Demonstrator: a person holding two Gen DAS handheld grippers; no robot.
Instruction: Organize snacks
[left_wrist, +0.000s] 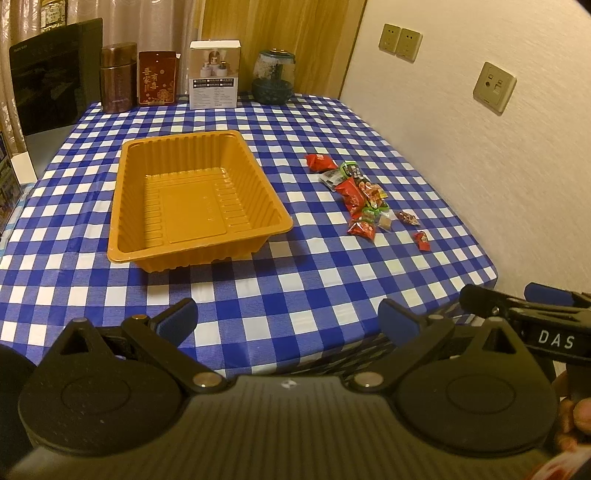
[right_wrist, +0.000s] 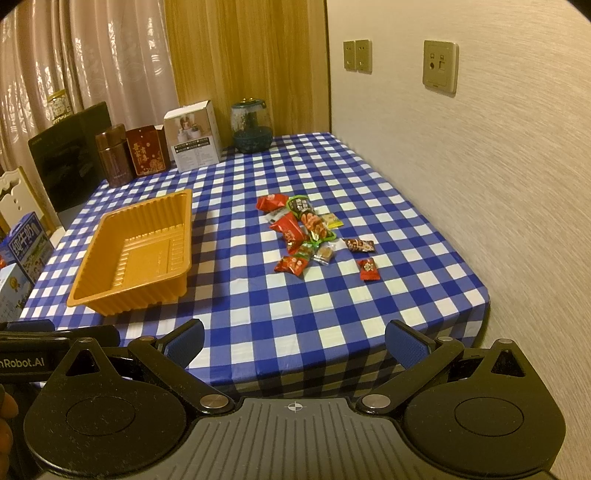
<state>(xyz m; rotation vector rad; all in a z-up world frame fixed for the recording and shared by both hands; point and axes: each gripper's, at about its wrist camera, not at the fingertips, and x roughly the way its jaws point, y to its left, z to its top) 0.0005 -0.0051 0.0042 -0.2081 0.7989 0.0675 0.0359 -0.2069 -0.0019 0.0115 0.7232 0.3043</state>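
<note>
An empty orange plastic tray stands on the blue-and-white checked table, left of centre; it also shows in the right wrist view. A loose pile of wrapped snacks, mostly red with some green, lies to its right, also in the right wrist view. One small red packet lies apart at the near right. My left gripper is open and empty over the table's front edge. My right gripper is open and empty, also at the front edge, and shows at the right in the left wrist view.
Along the back edge stand a brown canister, a red box, a white carton and a glass jar. A black panel leans at the back left. A wall runs along the table's right side. Milk cartons stand left.
</note>
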